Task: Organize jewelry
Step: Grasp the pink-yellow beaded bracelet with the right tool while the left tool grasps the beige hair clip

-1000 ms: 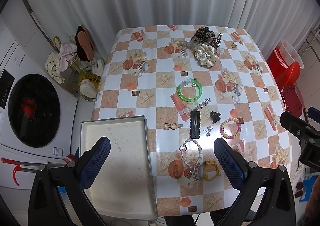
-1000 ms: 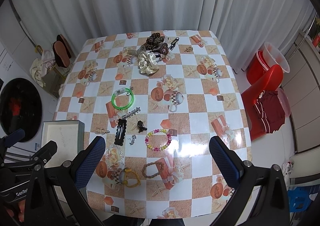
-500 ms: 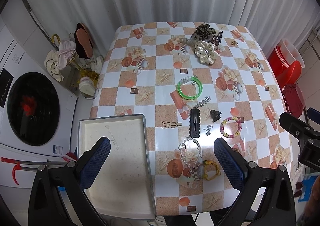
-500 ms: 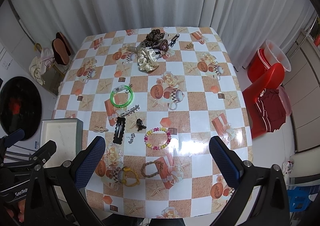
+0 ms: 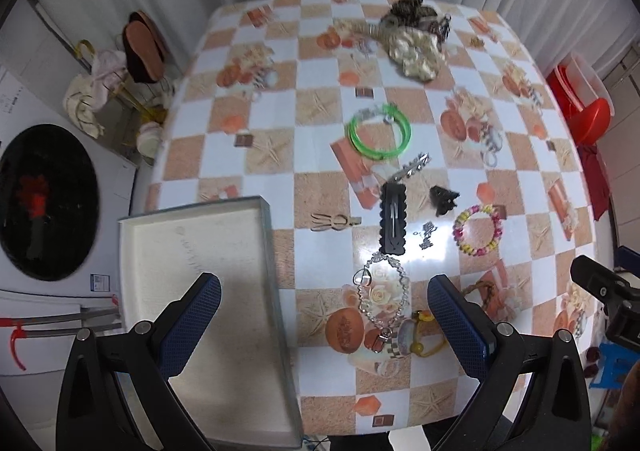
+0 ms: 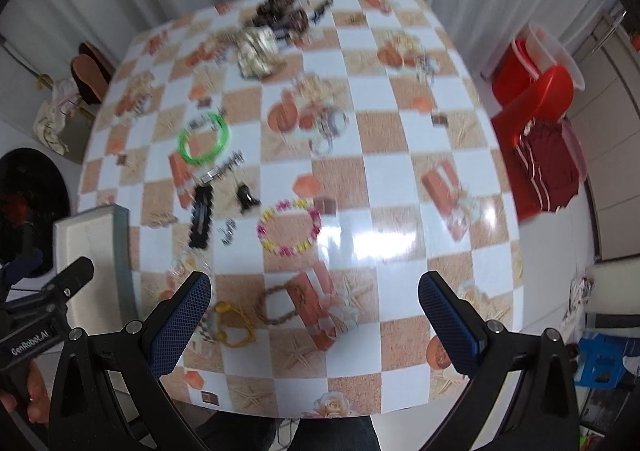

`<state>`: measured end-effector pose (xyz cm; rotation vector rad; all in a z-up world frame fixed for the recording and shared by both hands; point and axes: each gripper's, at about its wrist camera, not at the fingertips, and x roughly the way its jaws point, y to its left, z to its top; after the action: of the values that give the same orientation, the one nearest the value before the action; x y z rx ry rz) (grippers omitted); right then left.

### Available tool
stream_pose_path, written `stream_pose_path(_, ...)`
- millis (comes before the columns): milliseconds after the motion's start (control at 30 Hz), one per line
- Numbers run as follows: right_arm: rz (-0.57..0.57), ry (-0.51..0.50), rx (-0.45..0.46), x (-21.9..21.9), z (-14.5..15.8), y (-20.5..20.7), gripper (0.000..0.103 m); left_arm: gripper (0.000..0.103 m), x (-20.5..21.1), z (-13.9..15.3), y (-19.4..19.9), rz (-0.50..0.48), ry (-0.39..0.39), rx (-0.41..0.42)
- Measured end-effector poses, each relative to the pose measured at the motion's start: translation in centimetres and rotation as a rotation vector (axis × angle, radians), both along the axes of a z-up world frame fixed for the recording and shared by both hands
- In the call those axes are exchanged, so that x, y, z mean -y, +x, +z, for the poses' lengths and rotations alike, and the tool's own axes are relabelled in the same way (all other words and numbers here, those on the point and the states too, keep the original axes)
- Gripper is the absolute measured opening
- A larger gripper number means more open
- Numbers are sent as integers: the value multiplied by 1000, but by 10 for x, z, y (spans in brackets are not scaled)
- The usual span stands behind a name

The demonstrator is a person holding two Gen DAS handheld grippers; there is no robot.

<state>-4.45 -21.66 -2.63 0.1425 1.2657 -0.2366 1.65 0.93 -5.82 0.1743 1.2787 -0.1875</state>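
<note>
An empty white box (image 5: pixel 200 283) sits on the table's near left corner, seen also as the box (image 6: pixel 92 239). Jewelry lies scattered right of it: a green bangle (image 5: pixel 379 130), a black hair clip (image 5: pixel 393 223), a colourful bead bracelet (image 5: pixel 477 230), a clear bead bracelet (image 5: pixel 382 293) and a yellow cord bracelet (image 5: pixel 424 335). My left gripper (image 5: pixel 324 315) hangs open above the box edge and clear bracelet. My right gripper (image 6: pixel 314 315) hangs open above a braided brown bracelet (image 6: pixel 280 305), below the bead bracelet (image 6: pixel 289 226). Both hold nothing.
Scrunchies and clips (image 5: pixel 414 35) are piled at the table's far side before a white curtain. A washing machine (image 5: pixel 44 203) stands left of the table. A red stool and tubs (image 6: pixel 536 91) stand to the right. The table (image 6: pixel 400 179) has a checked orange-and-white cloth.
Both grippers have come down closer to the table, so the jewelry looks larger. The right wrist view is now motion-blurred. Nothing on the table has moved.
</note>
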Motion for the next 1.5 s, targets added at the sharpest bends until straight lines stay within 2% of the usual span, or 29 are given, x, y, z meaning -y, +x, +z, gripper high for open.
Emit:
stream_pose_path(233, -21, 48, -84, 15, -42, 9, 103, 103, 2, -36, 27, 28, 23, -53)
stream_pose_path(367, -41, 66, -109, 18, -61, 8, 103, 103, 10, -50, 41, 7, 21, -54)
stream_pose_path(433, -51, 69, -118, 20, -67, 11, 103, 103, 15, -58, 46, -26, 37, -43)
stream_pose_path(500, -54, 69, -123, 20, -72, 16, 103, 95, 22, -65, 55, -60, 56, -37)
stream_pose_path(533, -53, 69, -123, 19, -74, 16, 103, 95, 23, -70, 58, -81, 59, -38)
stream_pose_path(633, -42, 71, -132, 16, -81, 18, 103, 95, 25, -76, 66, -137, 56, -24)
stream_pose_path(800, -29, 68, -144, 9, -95, 15, 99, 95, 30, -88, 72, -302, 98, 3)
stream_pose_path(967, -23, 60, -161, 1, -112, 11, 96, 94, 32, -107, 80, -369, 101, -33)
stream_pose_path(1033, -18, 52, -165, -3, -116, 9, 95, 81, 35, -116, 83, -383, 95, -60)
stream_pose_path(1200, -9, 37, -164, -16, -128, 5, 93, 81, 40, -122, 92, -376, 44, -81)
stream_pose_path(1267, -12, 23, -168, -22, -134, 6, 90, 77, 41, -123, 94, -363, 21, -87)
stream_pose_path(1367, -1, 6, -146, -30, -137, 7, 89, 63, 44, -121, 90, -357, -3, -89)
stream_pose_path(1433, 13, 4, -133, -37, -137, 3, 83, 56, 47, -120, 84, -355, -9, -93)
stream_pose_path(1467, 20, 3, -130, -39, -137, 2, 78, 50, 49, -120, 79, -353, -20, -92)
stream_pose_path(1500, 28, 1, -127, -43, -135, 3, 72, 30, 50, -119, 77, -348, -24, -88)
